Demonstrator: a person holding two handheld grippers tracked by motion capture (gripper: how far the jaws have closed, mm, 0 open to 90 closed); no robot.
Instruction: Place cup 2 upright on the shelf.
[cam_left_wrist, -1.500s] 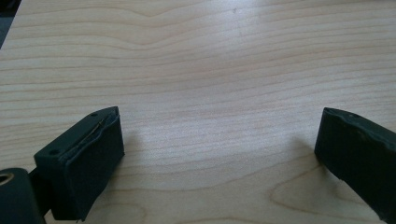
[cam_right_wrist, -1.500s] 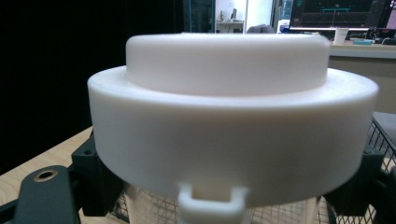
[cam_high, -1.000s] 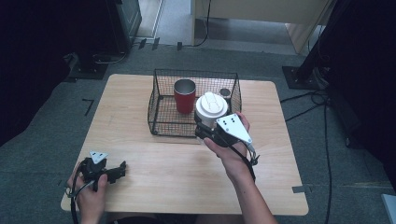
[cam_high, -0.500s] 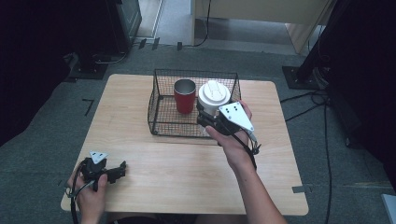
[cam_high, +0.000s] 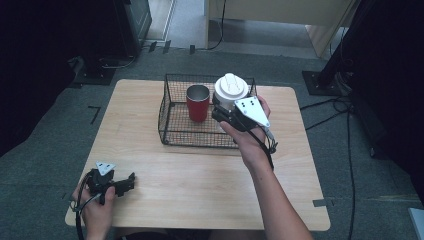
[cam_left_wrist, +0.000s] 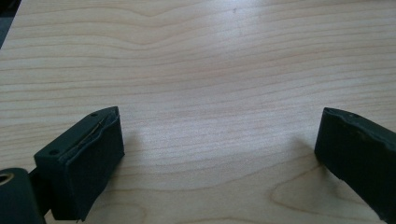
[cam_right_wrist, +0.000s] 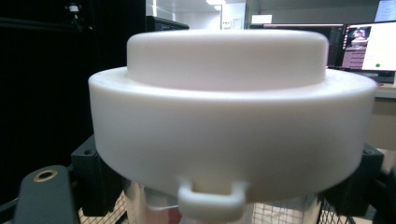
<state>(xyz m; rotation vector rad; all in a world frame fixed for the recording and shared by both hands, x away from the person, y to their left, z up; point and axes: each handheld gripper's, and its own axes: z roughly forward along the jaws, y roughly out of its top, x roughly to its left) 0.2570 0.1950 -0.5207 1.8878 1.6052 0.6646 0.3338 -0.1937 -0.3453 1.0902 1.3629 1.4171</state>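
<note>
The right gripper (cam_high: 224, 114) grips a clear cup with a white plastic lid (cam_high: 230, 89) above the black wire basket's (cam_high: 172, 127) right side, beside 1 red metal cup (cam_high: 198, 102). The left gripper (cam_high: 131, 181) rests released near the wooden table's (cam_high: 200, 175) left edge.

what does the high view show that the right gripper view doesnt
High view alone: the whole wooden table, the red cup standing in the wire basket, and the left tongs resting near the table's front corner. Right gripper view alone: monitors behind, and a small loop tab on the lid's rim. Both: the white-lidded clear cup clamped in the right tongs, over the basket.
</note>
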